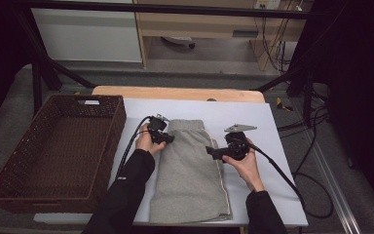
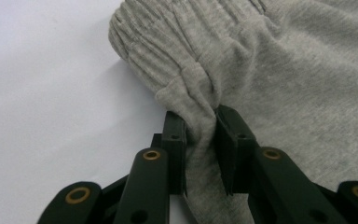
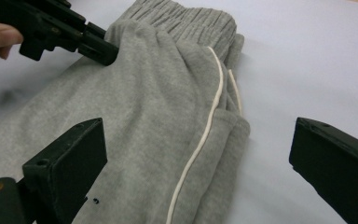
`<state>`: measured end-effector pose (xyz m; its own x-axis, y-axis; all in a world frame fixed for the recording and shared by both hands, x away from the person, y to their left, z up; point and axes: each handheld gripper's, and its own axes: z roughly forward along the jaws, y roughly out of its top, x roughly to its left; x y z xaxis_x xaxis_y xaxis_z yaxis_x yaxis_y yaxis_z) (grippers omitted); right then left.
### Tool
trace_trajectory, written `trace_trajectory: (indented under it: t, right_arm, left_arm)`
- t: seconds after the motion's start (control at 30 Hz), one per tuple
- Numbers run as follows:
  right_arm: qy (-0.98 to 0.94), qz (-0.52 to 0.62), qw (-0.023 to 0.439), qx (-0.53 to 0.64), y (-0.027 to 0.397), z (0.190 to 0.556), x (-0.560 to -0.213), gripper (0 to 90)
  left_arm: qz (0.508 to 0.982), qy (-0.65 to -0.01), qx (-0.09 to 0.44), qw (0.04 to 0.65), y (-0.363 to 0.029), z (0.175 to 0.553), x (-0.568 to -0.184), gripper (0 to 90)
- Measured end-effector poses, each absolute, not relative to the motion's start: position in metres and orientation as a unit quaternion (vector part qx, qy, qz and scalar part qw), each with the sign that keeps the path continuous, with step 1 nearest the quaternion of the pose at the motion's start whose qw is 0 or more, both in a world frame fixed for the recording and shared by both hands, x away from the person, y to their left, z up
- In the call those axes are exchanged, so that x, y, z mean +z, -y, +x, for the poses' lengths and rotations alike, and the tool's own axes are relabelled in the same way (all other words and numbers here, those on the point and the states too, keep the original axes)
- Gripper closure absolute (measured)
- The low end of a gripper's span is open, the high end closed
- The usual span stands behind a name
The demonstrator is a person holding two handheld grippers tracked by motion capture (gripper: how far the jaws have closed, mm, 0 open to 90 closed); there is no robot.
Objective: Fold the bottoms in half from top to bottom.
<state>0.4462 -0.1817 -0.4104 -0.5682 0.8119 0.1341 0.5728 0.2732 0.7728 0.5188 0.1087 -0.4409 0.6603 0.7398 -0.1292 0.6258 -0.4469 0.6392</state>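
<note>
A white sheet (image 1: 272, 126) covers a wooden table (image 1: 175, 92) in a dim workroom, with a dark wicker basket (image 1: 53, 151) sitting at its left edge. Folded grey sweatpants (image 1: 190, 170) with a white side stripe (image 3: 200, 140) lie lengthwise in the middle of the sheet, their elastic waistband (image 1: 187, 125) at the far end. The left gripper (image 2: 200, 140) pinches a fold of grey fabric just below the waistband at the garment's left edge, jaws drawn close on the cloth. The right gripper (image 1: 213, 152) hovers at the striped right edge, its jaws spread wide with nothing gripped between them.
</note>
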Motion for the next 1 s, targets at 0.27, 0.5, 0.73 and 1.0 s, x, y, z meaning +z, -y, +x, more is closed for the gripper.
trace_trajectory:
  t: [0.27, 0.5, 0.73, 1.0]
  right_arm:
    - [-0.780, 0.450, 0.152, 0.407, 0.182, 0.466, -0.408, 6.8]
    - [-0.780, 0.458, 0.152, 0.399, 0.180, 0.482, -0.412, 12.2]
    - [-0.784, 0.458, 0.145, 0.392, 0.175, 0.494, -0.422, 20.9]
    - [-0.787, 0.464, 0.144, 0.379, 0.172, 0.504, -0.434, 30.4]
  left_arm:
    - [0.846, -0.403, 0.084, 0.338, -0.109, 0.519, -0.441, 74.3]
    - [0.847, -0.403, 0.086, 0.337, -0.108, 0.519, -0.441, 74.2]
    - [0.847, -0.403, 0.085, 0.336, -0.108, 0.519, -0.441, 74.3]
    - [0.847, -0.403, 0.086, 0.336, -0.108, 0.519, -0.441, 74.2]
